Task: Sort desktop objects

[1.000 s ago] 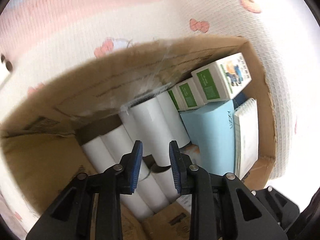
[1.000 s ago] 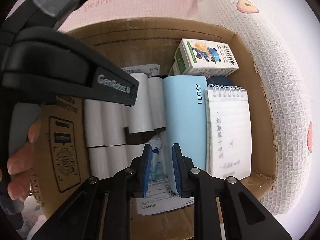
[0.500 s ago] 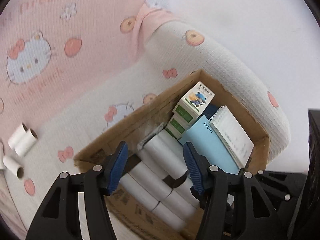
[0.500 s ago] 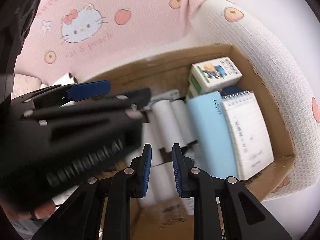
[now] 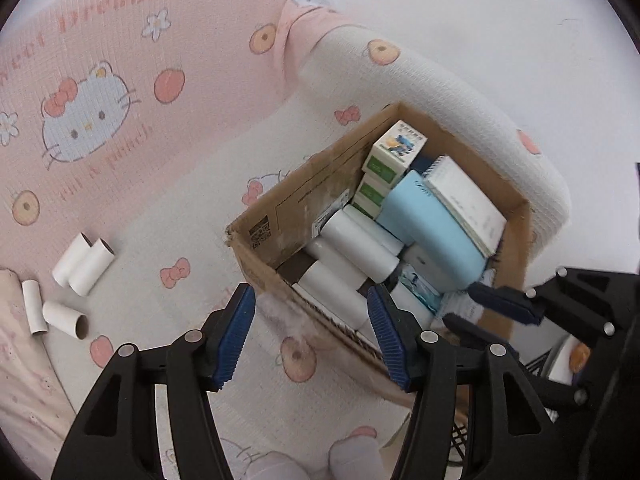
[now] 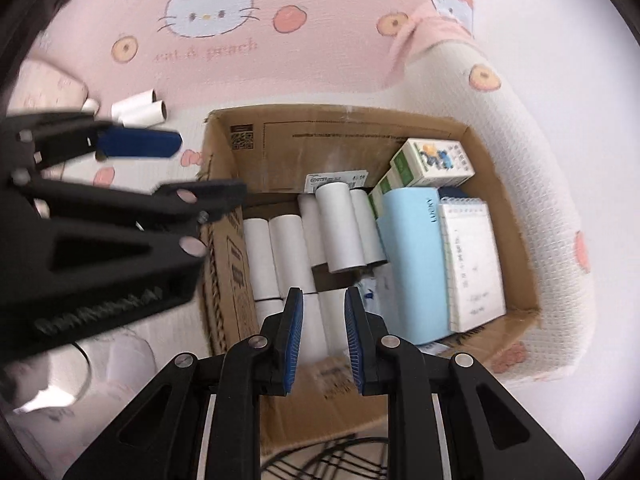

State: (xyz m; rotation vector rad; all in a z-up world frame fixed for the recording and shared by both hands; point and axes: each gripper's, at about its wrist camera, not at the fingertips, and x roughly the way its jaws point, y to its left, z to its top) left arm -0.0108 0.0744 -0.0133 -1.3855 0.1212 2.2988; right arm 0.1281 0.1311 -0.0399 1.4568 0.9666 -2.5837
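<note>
Looking down from the left wrist, the cardboard box point(image 5: 280, 216) holds white rolls point(image 5: 352, 248) lying flat, long axes diagonal; four loose tubes point(image 5: 86, 266) lie on the mat. The left gripper point(image 5: 310, 338) gapes wide, empty. From the right wrist, rolls point(image 6: 340, 228) run lengthwise away; the right gripper point(image 6: 320, 330) stands narrow, holding nothing.

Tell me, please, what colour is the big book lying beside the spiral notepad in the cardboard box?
Light blue. The book shows best in the right wrist view, left of the spiral notepad.
</note>
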